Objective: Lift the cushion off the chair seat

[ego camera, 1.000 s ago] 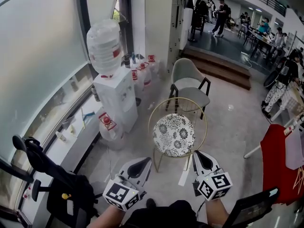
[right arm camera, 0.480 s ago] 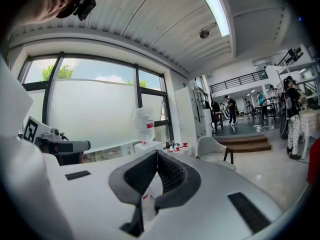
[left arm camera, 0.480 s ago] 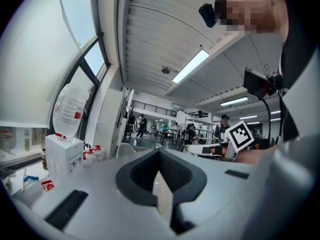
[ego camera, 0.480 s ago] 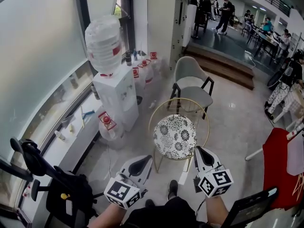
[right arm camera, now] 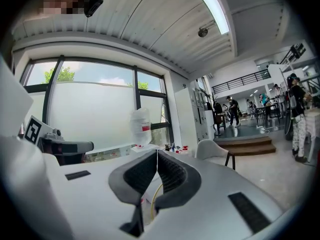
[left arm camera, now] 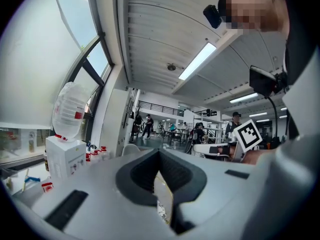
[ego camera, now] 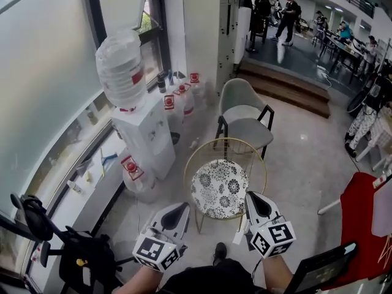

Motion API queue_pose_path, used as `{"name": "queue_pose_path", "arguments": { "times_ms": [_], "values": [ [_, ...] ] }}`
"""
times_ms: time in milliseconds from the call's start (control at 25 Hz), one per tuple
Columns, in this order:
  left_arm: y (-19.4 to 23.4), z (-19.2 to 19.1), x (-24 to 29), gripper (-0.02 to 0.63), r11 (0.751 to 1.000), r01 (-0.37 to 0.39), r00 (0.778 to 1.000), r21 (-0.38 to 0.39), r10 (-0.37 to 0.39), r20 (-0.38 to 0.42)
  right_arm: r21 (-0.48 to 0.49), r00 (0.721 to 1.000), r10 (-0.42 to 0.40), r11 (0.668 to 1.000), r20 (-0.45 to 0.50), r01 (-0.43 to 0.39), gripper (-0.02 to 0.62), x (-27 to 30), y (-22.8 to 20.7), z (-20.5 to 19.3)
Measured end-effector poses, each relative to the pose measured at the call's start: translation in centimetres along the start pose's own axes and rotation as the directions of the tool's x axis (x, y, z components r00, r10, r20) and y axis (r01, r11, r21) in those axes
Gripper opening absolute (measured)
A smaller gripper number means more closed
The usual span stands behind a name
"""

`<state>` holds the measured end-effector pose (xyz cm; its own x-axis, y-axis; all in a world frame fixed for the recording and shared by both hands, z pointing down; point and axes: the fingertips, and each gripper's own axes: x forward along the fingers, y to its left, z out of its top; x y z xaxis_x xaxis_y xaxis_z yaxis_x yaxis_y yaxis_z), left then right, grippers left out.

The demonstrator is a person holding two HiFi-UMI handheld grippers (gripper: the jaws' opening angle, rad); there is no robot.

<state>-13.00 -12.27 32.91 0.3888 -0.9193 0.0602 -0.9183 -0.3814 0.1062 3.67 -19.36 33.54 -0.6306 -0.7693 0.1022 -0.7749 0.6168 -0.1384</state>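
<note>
On the round seat of the wire chair lies the patterned cushion, flat, filling the seat and not yet lifted. It rests loose inside the chair's gold hoop, so a grip would most likely have to come at its near edge, one gripper to each side.

That seems to be why the two are placed as they are. The left gripper is at the cushion's near left and the right gripper at its near right, and neither appears to touch it. Both point roughly level toward the chair. Each has its jaws together with nothing between them, so they would have to part before taking the rim.

I judge this the approach, with the lift itself all ahead.

Behind stands a grey chair, and to the left a water dispenser — both well apart from the cushion.
</note>
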Motion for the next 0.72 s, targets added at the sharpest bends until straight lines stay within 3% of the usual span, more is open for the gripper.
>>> {"name": "queue_pose_path", "arguments": {
  "times_ms": [400, 720],
  "values": [
    [-0.7, -0.2, 8.9, 0.006, 1.0, 0.028, 0.999, 0.003, -0.028, -0.021, 0.014, 1.0, -0.006, 1.0, -0.007, 0.006, 0.009, 3.1, -7.7, 0.6],
    [-1.3, -1.1, 12.9, 0.006, 1.0, -0.003, 0.999, 0.007, 0.004, -0.045, 0.043, 0.999, 0.035, 0.999, -0.028, -0.034, 0.009, 5.0, -11.5, -0.8]
  ]
}}
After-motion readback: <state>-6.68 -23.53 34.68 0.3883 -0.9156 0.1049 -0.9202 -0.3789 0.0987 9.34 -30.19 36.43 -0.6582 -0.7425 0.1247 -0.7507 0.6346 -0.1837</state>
